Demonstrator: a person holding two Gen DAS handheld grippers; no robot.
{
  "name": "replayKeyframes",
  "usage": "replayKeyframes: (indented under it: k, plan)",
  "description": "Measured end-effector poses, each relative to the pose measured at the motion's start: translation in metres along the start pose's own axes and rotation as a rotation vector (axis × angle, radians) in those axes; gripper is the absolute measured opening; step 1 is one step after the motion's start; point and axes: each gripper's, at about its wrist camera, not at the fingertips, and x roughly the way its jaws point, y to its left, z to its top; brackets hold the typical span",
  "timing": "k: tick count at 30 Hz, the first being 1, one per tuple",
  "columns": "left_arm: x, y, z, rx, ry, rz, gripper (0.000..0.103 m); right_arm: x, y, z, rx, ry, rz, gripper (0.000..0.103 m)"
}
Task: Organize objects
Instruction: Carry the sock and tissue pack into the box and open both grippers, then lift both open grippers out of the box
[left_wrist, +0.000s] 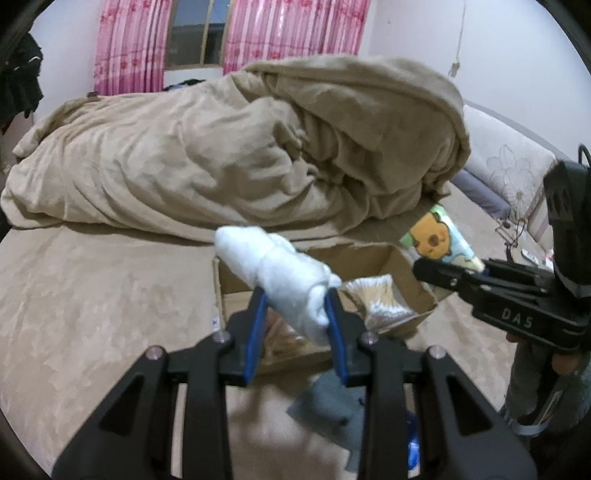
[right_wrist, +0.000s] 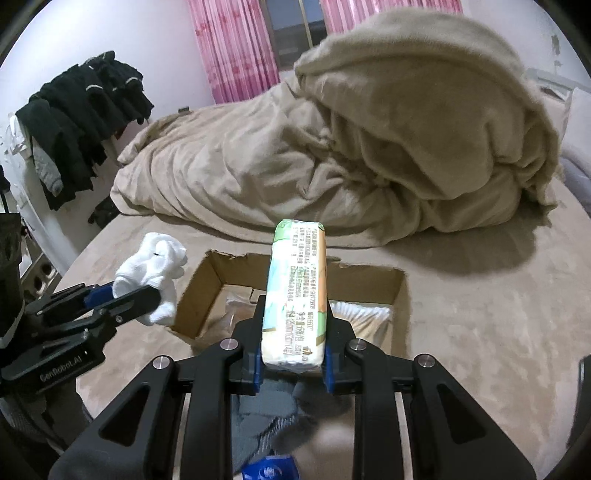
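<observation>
My left gripper (left_wrist: 295, 306) is shut on a rolled white sock bundle (left_wrist: 280, 273), held above the near left part of an open cardboard box (left_wrist: 410, 273) on the bed. From the right wrist view the same white sock bundle (right_wrist: 155, 266) and left gripper (right_wrist: 147, 295) sit left of the cardboard box (right_wrist: 199, 295). My right gripper (right_wrist: 293, 332) is shut on a tissue pack (right_wrist: 295, 295) with green and orange print, held upright over the box. That tissue pack (left_wrist: 439, 240), showing a cartoon bear, and the right gripper (left_wrist: 447, 273) appear at the right of the left wrist view.
A packet of cotton swabs (left_wrist: 373, 295) lies inside the box. A heaped tan duvet (right_wrist: 369, 147) fills the bed behind it. Grey cloth (right_wrist: 266, 410) and a blue item (right_wrist: 267, 469) lie near the front edge. Dark clothes (right_wrist: 74, 122) hang at the left. A headboard (left_wrist: 513, 170) stands right.
</observation>
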Motion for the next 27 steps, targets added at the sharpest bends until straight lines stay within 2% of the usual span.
replayKeyframes:
  k: [8,18,21,23,24,25,26,27]
  plan:
    - [0.052,0.014,-0.008,0.014,0.062,0.006,0.033,0.056,-0.001,-0.008,0.013,0.068,0.007,0.025]
    - [0.073,0.021,-0.019,-0.006,0.122,0.032,0.036,0.084,-0.007,-0.015,0.027,0.106,-0.008,0.028]
    - [0.07,0.022,-0.018,-0.019,0.127,0.054,0.037,0.084,-0.008,-0.016,0.026,0.102,-0.012,0.038]
    - [0.066,0.022,-0.016,-0.025,0.121,0.063,0.039,0.081,-0.008,-0.015,0.025,0.093,-0.015,0.054]
    - [0.063,0.022,-0.016,-0.028,0.118,0.068,0.042,0.08,-0.008,-0.015,0.026,0.087,-0.015,0.058]
    - [0.06,0.022,-0.015,-0.029,0.114,0.073,0.05,0.076,-0.008,-0.014,0.03,0.079,-0.012,0.062]
    - [0.056,0.022,-0.015,-0.031,0.109,0.077,0.055,0.072,-0.008,-0.013,0.033,0.07,-0.008,0.063]
    - [0.052,0.022,-0.014,-0.036,0.101,0.08,0.064,0.068,-0.008,-0.012,0.034,0.063,-0.007,0.063]
